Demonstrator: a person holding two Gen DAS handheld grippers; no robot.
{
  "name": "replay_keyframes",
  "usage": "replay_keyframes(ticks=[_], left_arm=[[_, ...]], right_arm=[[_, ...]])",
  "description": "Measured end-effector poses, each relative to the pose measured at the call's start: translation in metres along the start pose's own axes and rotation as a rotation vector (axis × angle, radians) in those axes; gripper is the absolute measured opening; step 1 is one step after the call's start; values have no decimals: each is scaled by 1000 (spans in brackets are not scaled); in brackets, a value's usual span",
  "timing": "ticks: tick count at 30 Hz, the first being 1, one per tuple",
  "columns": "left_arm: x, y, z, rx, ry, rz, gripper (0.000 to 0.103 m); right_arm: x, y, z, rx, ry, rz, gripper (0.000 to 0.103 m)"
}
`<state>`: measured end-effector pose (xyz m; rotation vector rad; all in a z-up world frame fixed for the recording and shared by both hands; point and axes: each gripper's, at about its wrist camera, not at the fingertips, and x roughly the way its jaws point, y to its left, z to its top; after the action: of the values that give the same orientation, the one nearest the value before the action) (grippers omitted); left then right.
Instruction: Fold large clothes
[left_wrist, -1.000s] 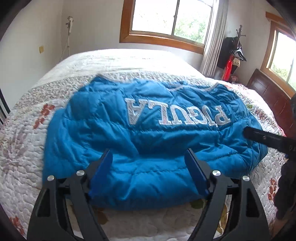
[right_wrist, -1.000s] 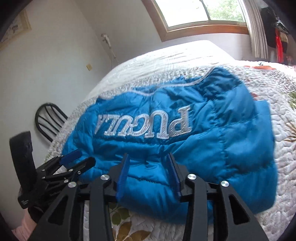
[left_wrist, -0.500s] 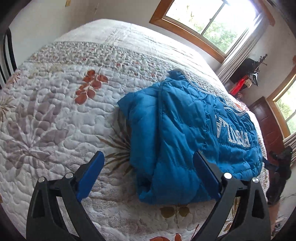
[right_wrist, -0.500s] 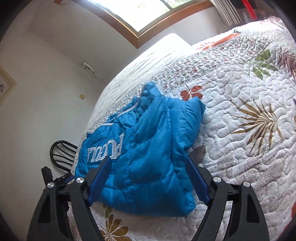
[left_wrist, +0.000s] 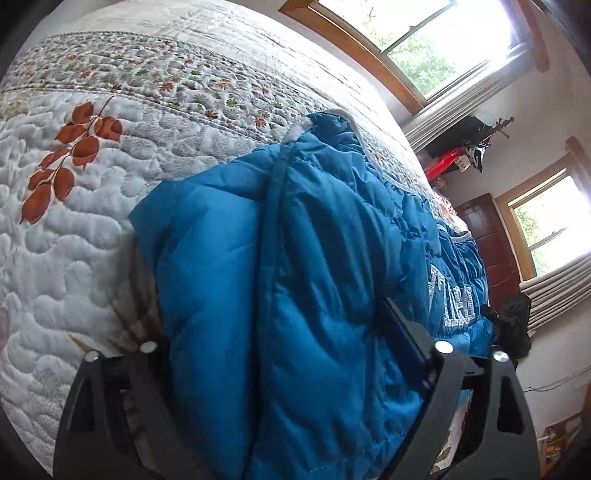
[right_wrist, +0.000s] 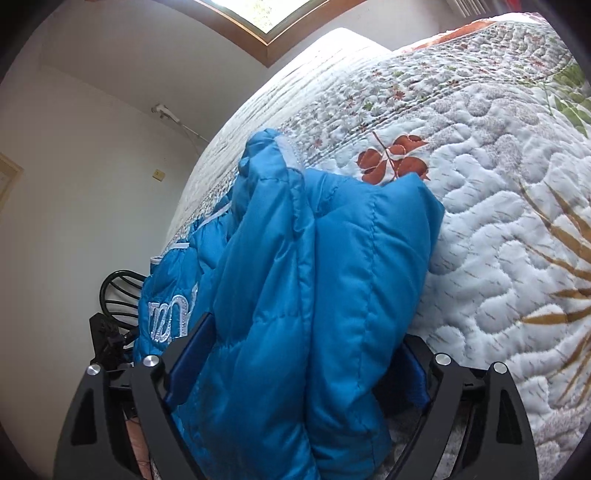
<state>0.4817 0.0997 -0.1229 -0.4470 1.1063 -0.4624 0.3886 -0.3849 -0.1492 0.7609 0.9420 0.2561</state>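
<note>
Jacket: blue padded jacket (left_wrist: 303, 280) lies on the quilt (left_wrist: 74, 236) of the bed, along its near edge; silver lettering faces up toward the middle of the garment.
Left gripper (left_wrist: 280, 354): at the jacket's left end, fingers wide apart, a thick bundle of padding between them. One blue pad (left_wrist: 402, 332) shows against the cloth; the other is hidden behind the fabric. Not yet closed on the cloth, as far as can be judged.
Right gripper (right_wrist: 299, 365): at the jacket's right end, fingers spread wide, the doubled padded end sitting deep in the gap. Both blue pads show at the flanks of the bundle, one (right_wrist: 192, 350) on the lettering side. Whether they press the cloth cannot be told.
Step in hand (judgement): taking hold of both ends for a fold toward the middle.
How to do it well (judgement): close on every layer of each bundle, not only the top skin, since the slick shell is likely to slide. Lift both ends evenly and keep the near hem straight. Bring the ends over the lettering so the edges meet squarely, then press down to let trapped air out.
Risk (judgement): puffy filling may spring the fold open on release.
Containers: none visible in either view; nothing holds the jacket but the bed.
</note>
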Motion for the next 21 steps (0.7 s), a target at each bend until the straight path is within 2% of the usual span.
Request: replay_keyframes(ticks=[1, 2, 3, 4, 6, 10, 14, 18, 21], left_arm=[[1, -5, 1, 2, -3, 14, 65], [0, -9, 0, 8, -11, 31, 58], [-4, -16, -1, 22, -26, 48, 44], [-8, -23, -3, 36, -43, 60, 31], [-18, -37, -6, 59, -71, 75, 22], [-51, -54, -11, 65, -124, 28, 15], [-106, -87, -32, 158, -211, 18, 14], [-174, -104, -76, 219, -291, -13, 15], [-222, -99, -119, 230, -336, -18, 15]], right_arm=[[3, 2, 1, -6, 8, -3, 55], [3, 3, 1, 9, 13, 29, 46], [0, 5, 0, 14, 6, 47, 34], [-4, 10, -2, 2, -5, 46, 26], [-16, 23, -6, -24, -26, 45, 20], [-52, 60, -18, -84, -64, 69, 17], [-99, 114, -47, -211, -111, 46, 16], [-148, 155, -90, -302, -159, 75, 16], [-176, 171, -129, -339, -181, 109, 16]])
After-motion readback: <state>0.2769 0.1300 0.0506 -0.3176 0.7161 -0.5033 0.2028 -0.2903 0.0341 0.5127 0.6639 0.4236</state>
